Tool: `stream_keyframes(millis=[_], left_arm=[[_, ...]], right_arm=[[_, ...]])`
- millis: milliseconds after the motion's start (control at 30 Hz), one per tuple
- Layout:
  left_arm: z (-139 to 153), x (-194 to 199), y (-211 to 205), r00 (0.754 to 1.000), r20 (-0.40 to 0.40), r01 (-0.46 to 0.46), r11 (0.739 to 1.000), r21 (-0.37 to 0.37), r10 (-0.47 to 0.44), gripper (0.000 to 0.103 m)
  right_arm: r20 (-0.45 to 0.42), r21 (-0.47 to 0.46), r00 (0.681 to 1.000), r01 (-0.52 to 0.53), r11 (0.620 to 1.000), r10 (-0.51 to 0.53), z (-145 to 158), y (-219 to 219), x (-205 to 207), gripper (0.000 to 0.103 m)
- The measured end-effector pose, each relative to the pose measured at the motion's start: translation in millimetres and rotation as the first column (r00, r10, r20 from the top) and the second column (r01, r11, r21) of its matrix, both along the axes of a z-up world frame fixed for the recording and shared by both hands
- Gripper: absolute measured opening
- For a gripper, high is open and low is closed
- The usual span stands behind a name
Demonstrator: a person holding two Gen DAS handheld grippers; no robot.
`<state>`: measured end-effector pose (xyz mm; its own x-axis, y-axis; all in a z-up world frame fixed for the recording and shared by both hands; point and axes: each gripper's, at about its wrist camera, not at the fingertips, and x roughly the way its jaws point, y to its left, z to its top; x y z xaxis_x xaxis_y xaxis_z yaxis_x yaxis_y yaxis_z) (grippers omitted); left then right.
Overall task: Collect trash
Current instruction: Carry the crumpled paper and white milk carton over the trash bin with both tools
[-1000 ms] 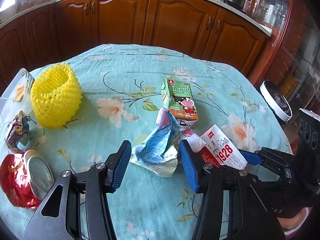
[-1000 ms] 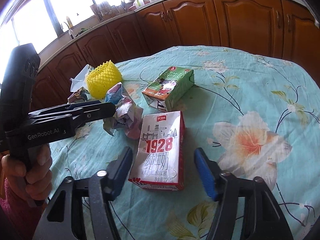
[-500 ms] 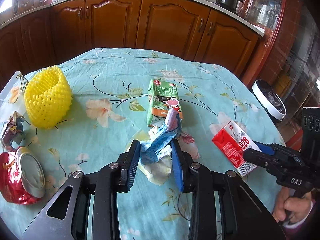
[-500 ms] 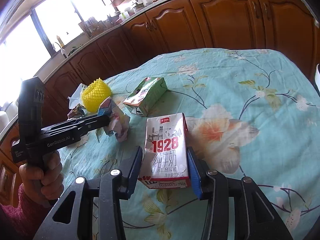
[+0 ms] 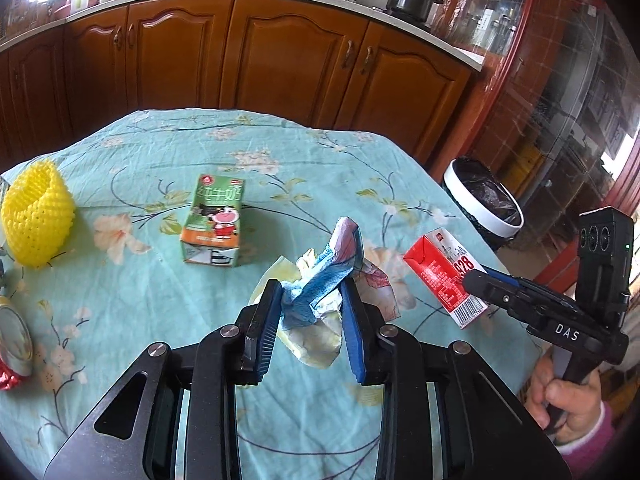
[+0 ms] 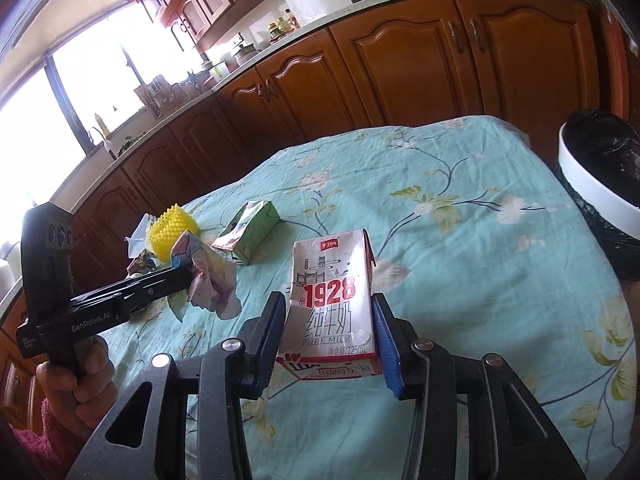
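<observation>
1. The crumpled wrapper (image 5: 320, 280) is clamped between the fingers of the left gripper (image 5: 311, 322), above the table (image 5: 160, 304).
2. The red milk carton (image 6: 334, 304) is gripped by the right gripper (image 6: 332, 338), lifted off the table.
3. A green carton (image 5: 214, 226) and a yellow foam net (image 5: 36, 218) are left lying on the table.
4. A bin (image 5: 484, 204) is seen beside the table.

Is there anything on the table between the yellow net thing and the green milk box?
No, just bare flowered tablecloth lies between the yellow foam net and the green milk carton. The left wrist view shows it best.
</observation>
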<state>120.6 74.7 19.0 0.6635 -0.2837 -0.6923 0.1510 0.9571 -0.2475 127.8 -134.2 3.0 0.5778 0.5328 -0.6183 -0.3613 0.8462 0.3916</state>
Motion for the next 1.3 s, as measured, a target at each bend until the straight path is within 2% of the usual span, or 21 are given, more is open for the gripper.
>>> stream_keyframes(millis=[267,533,567,600,633,733,800,833,867,1000,1133,1300], left_arm=[[-1,14,-49,0.997,-0.012,0.073,0.997,-0.005,-0.074,0.028],[2,20,-70,0.994,-0.011,0.108,0.994,0.01,-0.108,0.028],[2,21,-72,0.994,-0.012,0.108,0.994,0.011,-0.108,0.028],[2,22,-72,0.994,-0.015,0.109,0.994,0.011,-0.109,0.028],[1,23,-72,0.994,-0.018,0.109,0.994,0.012,-0.109,0.028],[-1,24,-71,0.994,-0.025,0.104,0.994,0.016,-0.103,0.028],[-3,24,-69,0.995,-0.028,0.098,0.995,0.015,-0.097,0.028],[-3,24,-67,0.995,-0.03,0.095,0.995,0.013,-0.094,0.028],[-3,24,-65,0.995,-0.031,0.091,0.996,0.013,-0.091,0.028],[-4,26,-61,0.996,-0.035,0.082,0.997,0.008,-0.082,0.028],[-4,27,-61,0.996,-0.035,0.081,0.997,0.003,-0.081,0.028],[-3,30,-66,0.996,-0.037,0.083,0.997,0.004,-0.083,0.028]], right_arm=[[0.007,0.01,0.995,0.097,0.995,-0.097,3,-48,-6,0.043],[0.0,-0.013,0.986,0.164,0.986,-0.164,-2,-80,-5,0.042],[-0.003,-0.02,0.986,0.169,0.985,-0.17,-4,-82,-4,0.038],[-0.007,-0.027,0.985,0.171,0.985,-0.172,-6,-83,-4,0.027],[-0.019,-0.031,0.985,0.171,0.985,-0.172,-8,-84,-2,0.008],[-0.046,-0.052,0.982,0.182,0.982,-0.184,-17,-87,0,0.014],[-0.076,-0.027,0.982,0.173,0.985,-0.175,-23,-90,2,0.03],[-0.082,-0.009,0.983,0.165,0.986,-0.166,-24,-90,1,0.045],[-0.078,-0.016,0.984,0.162,0.987,-0.163,-24,-87,0,0.049],[-0.058,-0.045,0.988,0.141,0.989,-0.143,-21,-76,-1,0.049],[-0.038,-0.14,0.991,0.12,0.983,-0.127,-23,-62,2,0.049],[-0.038,-0.213,0.992,0.109,0.971,-0.119,-31,-55,3,0.046]])
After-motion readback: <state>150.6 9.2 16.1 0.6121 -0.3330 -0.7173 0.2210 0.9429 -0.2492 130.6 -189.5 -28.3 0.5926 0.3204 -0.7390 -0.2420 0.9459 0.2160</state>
